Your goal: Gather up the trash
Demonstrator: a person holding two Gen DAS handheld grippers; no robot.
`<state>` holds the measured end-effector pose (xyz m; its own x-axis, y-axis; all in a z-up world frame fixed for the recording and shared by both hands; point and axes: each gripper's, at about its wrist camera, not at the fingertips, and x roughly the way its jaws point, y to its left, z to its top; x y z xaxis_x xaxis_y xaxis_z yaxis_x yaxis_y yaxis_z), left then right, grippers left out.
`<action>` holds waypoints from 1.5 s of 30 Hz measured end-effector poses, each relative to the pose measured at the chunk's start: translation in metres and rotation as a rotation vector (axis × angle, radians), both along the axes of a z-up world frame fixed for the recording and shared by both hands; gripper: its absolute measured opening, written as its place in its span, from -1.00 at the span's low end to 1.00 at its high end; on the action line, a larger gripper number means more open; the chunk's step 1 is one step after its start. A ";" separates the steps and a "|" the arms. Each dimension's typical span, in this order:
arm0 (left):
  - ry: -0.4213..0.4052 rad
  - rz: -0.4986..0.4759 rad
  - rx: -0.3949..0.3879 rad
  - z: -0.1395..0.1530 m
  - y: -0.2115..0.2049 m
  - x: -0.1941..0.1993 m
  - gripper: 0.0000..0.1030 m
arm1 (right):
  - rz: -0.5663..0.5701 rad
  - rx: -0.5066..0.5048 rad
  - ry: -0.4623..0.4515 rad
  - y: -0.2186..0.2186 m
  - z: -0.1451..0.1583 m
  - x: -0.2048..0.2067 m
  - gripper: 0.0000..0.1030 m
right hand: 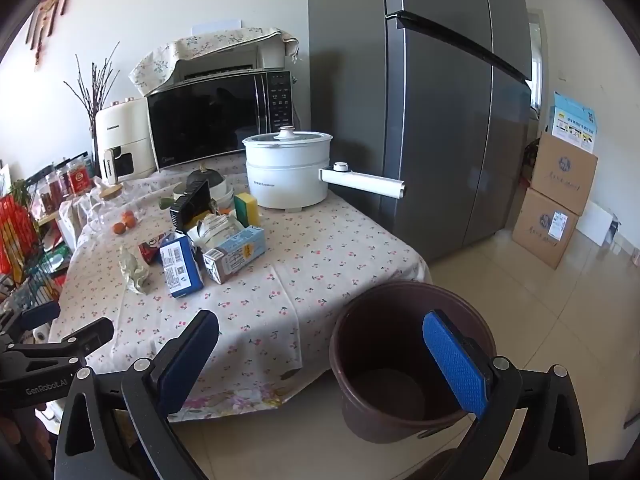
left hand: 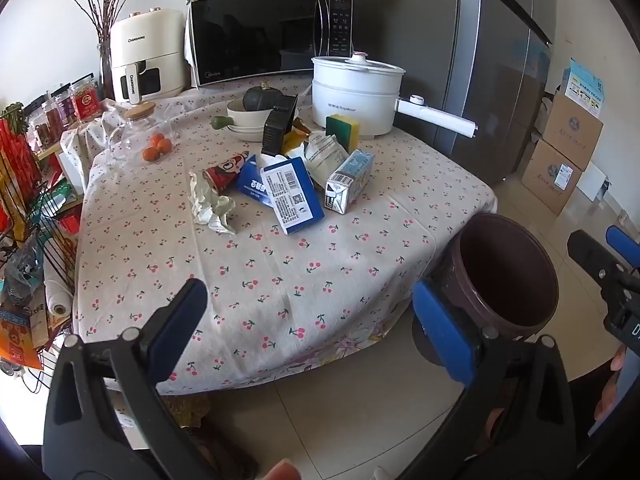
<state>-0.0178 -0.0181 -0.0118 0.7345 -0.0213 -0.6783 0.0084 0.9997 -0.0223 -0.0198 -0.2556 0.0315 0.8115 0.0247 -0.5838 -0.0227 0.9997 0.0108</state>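
Observation:
Trash lies in a heap mid-table: a crumpled paper (left hand: 211, 207) (right hand: 134, 266), a red can (left hand: 224, 172), a blue box (left hand: 294, 194) (right hand: 181, 266), a light blue milk carton (left hand: 350, 181) (right hand: 236, 254) and a torn white packet (left hand: 326, 152). A brown bin (left hand: 505, 276) (right hand: 404, 358) stands on the floor by the table's right corner. My left gripper (left hand: 310, 328) is open and empty before the table's near edge. My right gripper (right hand: 320, 364) is open and empty, its right finger (right hand: 456, 364) over the bin.
The table (left hand: 256, 280) carries a microwave (left hand: 268, 36), an air fryer (left hand: 146, 60), a white electric pot (left hand: 356, 96), a sponge (left hand: 342, 126), bowls with a squash and small oranges (left hand: 157, 148). A fridge (right hand: 440, 100) and cardboard boxes (right hand: 556, 208) stand right; a wire rack (left hand: 28, 200) stands left.

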 end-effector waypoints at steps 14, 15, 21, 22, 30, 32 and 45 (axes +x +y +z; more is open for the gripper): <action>0.003 -0.003 0.001 -0.002 -0.003 0.000 0.99 | -0.001 0.000 0.000 0.000 -0.001 -0.001 1.00; 0.003 -0.003 0.002 -0.002 -0.003 0.000 0.99 | -0.001 0.000 -0.001 0.000 -0.001 -0.001 1.00; 0.003 -0.002 0.000 -0.003 -0.003 0.000 0.99 | 0.000 -0.002 0.000 0.001 -0.001 -0.001 1.00; 0.002 -0.001 0.000 -0.003 -0.003 -0.001 0.99 | 0.001 -0.002 0.000 0.001 0.000 -0.001 1.00; 0.002 -0.001 0.004 -0.003 -0.004 0.000 0.99 | 0.001 0.001 -0.001 0.002 -0.001 -0.001 1.00; 0.002 -0.002 0.003 -0.003 -0.004 0.000 0.99 | 0.001 0.000 -0.001 0.002 -0.001 -0.001 1.00; 0.002 0.001 0.002 -0.003 -0.003 -0.001 0.99 | -0.002 0.002 0.001 0.004 -0.002 -0.002 1.00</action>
